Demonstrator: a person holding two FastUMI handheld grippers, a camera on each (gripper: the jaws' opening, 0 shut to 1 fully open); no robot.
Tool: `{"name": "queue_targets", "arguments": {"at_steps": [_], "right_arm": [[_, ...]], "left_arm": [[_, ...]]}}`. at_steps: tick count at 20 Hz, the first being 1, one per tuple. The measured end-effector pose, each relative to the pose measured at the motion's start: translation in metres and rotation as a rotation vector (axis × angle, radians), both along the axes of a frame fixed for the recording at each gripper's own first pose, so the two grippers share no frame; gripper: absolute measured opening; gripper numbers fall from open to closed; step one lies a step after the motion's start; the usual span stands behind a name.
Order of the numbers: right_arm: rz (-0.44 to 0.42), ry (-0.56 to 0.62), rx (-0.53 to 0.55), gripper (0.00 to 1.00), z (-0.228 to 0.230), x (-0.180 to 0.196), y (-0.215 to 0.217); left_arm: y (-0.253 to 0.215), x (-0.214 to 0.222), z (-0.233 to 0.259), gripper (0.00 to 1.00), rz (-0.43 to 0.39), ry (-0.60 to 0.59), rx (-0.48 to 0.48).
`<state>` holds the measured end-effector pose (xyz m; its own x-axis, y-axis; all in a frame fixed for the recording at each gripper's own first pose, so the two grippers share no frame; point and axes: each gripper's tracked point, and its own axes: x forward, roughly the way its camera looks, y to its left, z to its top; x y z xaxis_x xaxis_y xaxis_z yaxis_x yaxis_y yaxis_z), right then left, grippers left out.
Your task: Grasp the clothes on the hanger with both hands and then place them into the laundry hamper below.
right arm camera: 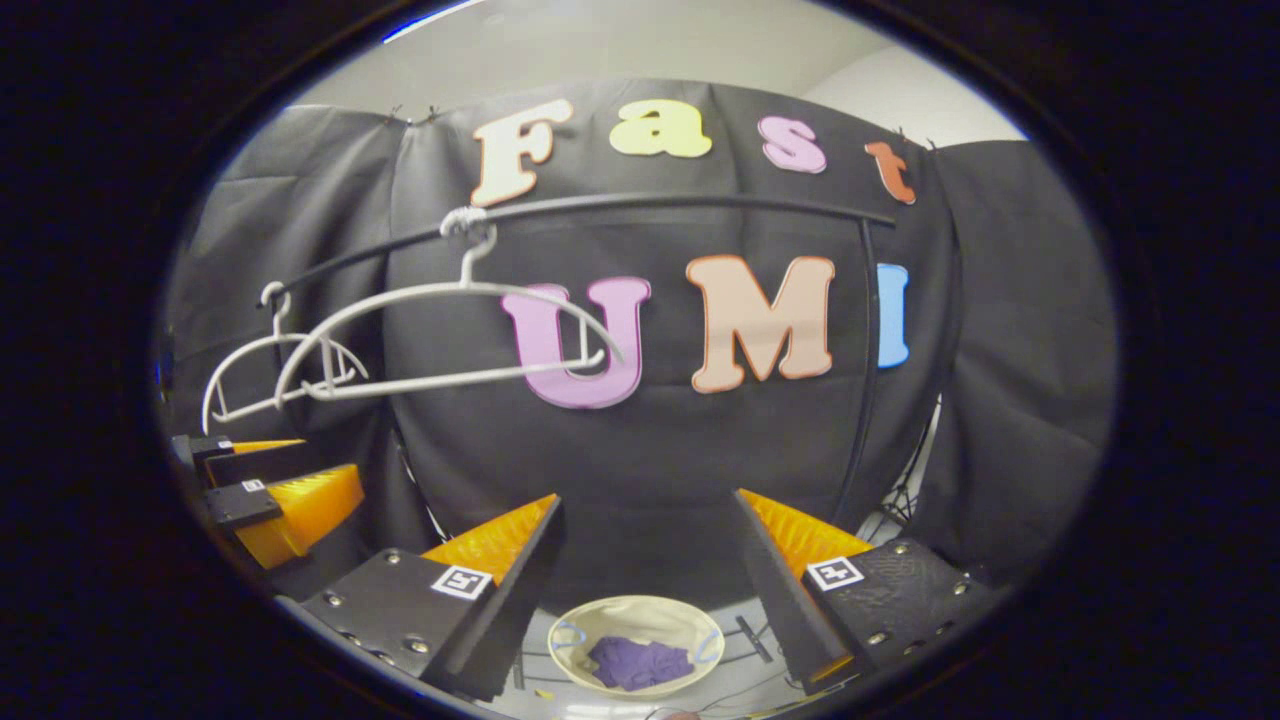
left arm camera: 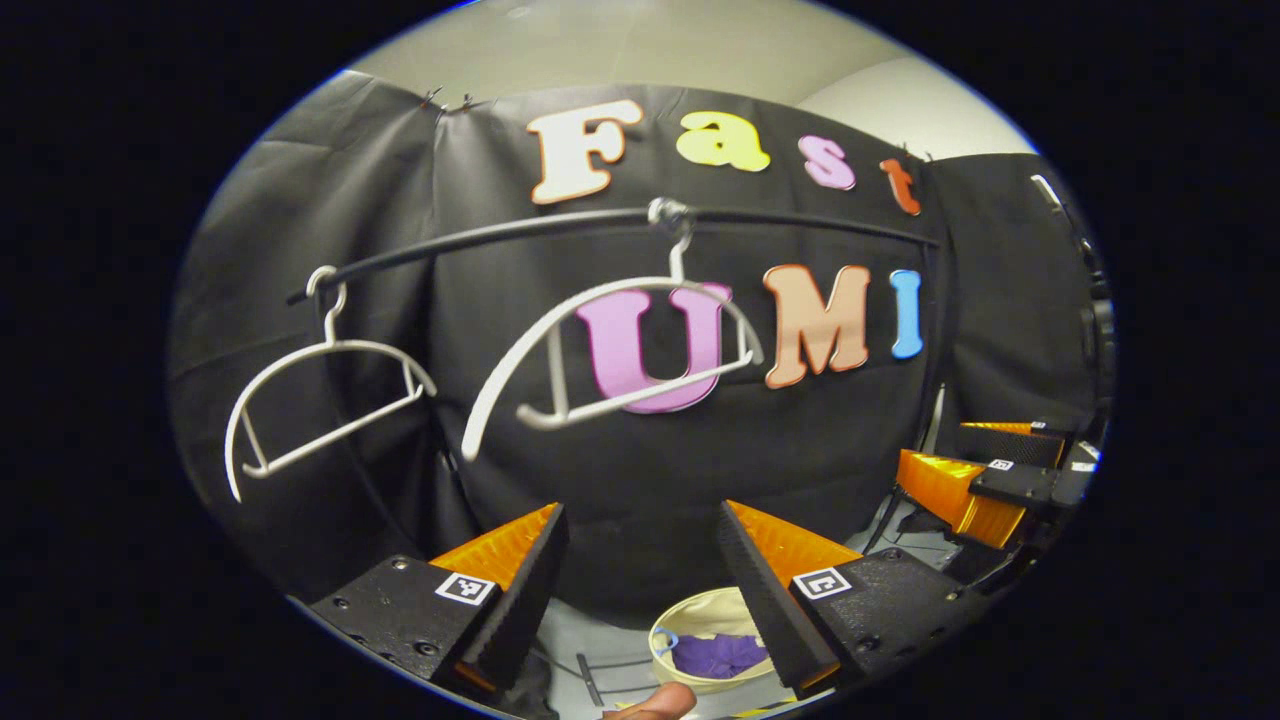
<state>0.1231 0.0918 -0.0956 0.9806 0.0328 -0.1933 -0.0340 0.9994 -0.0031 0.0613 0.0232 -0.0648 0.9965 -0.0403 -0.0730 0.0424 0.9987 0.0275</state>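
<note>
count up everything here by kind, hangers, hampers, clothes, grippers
hangers: 2, both bare, on the rail: one, another
hamper: 1
purple garment: 1, in the hamper
grippers: 2, left gripper, right gripper, both open
total: 6

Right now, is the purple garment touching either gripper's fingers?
Apart. The right gripper view shows the purple garment lying in the hamper, between and below open fingers.
</note>
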Motion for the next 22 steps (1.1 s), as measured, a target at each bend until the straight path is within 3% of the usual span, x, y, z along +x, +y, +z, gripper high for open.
{"name": "queue_targets", "arguments": {"at_steps": [1,2,3,8,11,12,14,20,21,22], "right_arm": [[0.005,-0.017,0.004,1.00,0.013,-0.003,-0.004],[0.003,-0.035,0.009,0.93,0.026,-0.008,-0.010],[-0.003,-0.050,0.017,0.93,0.037,-0.011,-0.017],[-0.007,-0.168,0.029,0.93,0.082,-0.046,-0.041],[-0.001,-0.177,0.028,0.92,0.076,-0.067,-0.048],[-0.015,-0.164,0.025,1.00,0.069,-0.073,-0.052],[-0.038,-0.143,0.026,1.00,0.060,-0.081,-0.058],[-0.054,-0.135,0.053,0.98,0.058,-0.090,-0.047],[-0.051,-0.140,0.059,0.92,0.059,-0.091,-0.045],[-0.047,-0.145,0.067,0.92,0.061,-0.091,-0.042]], "left_arm": [[0.001,0.000,0.009,0.93,0.004,-0.021,0.006],[0.002,-0.001,0.015,0.91,0.008,-0.026,0.017],[0.004,-0.006,0.020,0.94,0.013,-0.025,0.025],[-0.002,-0.012,0.034,0.93,-0.005,-0.021,-0.060],[0.007,-0.014,0.033,0.94,0.023,-0.039,-0.065],[0.004,-0.014,0.031,0.94,0.015,-0.045,-0.058],[0.001,-0.018,0.015,0.92,-0.003,-0.014,-0.042],[-0.007,-0.023,0.011,0.94,-0.060,-0.006,-0.031],[-0.010,-0.023,0.015,0.94,-0.070,-0.017,-0.032],[-0.013,-0.024,0.020,0.94,-0.078,-0.036,-0.028]]}}
